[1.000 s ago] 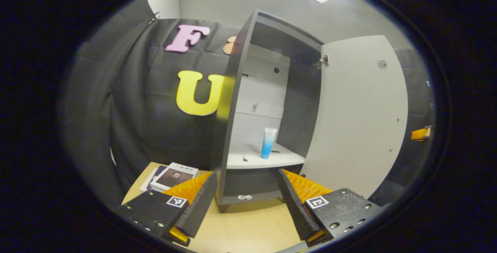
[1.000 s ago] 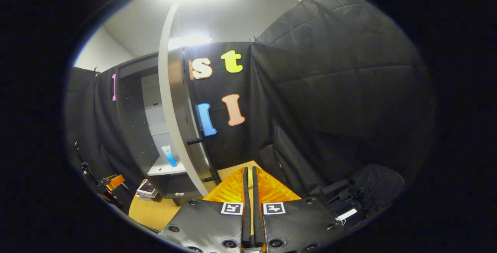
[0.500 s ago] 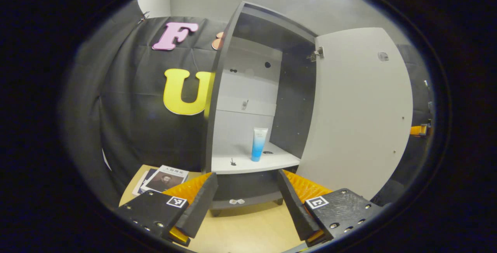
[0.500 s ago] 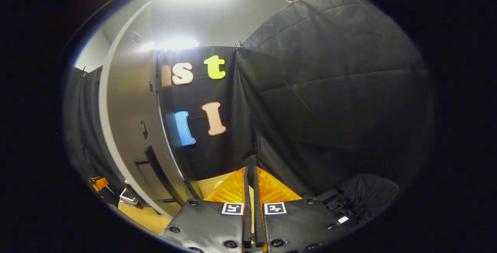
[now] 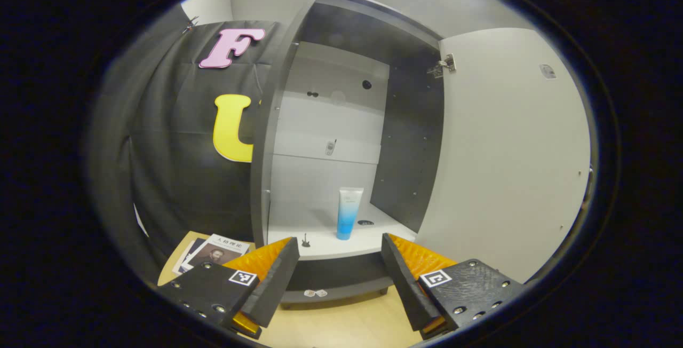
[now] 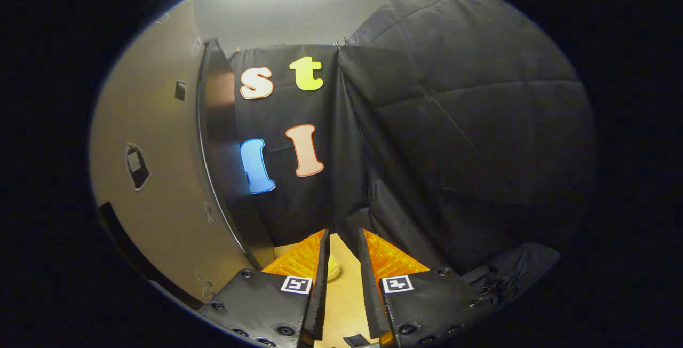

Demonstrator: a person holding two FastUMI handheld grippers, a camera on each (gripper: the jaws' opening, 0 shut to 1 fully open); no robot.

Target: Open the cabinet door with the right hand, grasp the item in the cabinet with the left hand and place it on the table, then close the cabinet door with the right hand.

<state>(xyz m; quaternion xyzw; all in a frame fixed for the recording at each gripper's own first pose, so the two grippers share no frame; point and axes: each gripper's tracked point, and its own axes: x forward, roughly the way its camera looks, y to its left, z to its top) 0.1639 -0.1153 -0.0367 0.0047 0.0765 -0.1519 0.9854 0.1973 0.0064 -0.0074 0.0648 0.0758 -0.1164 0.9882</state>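
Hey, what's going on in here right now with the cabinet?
A person is working a cabinet with two handheld grippers. Its door is swung wide open. A blue and white tube stands upright on the shelf inside, not yet picked up. The left gripper is open, pointing at the shelf. The right gripper is parted slightly, holding nothing, off beside the door. Books lie on the table.

You're facing a dark grey cabinet [image 5: 411, 140] with a pale grey back panel and white shelf [image 5: 331, 244]; its door [image 5: 512, 150] is showing off-white. The tube [image 5: 348, 213] is fading from white to blue. The table [image 5: 341, 324] is showing light wood.
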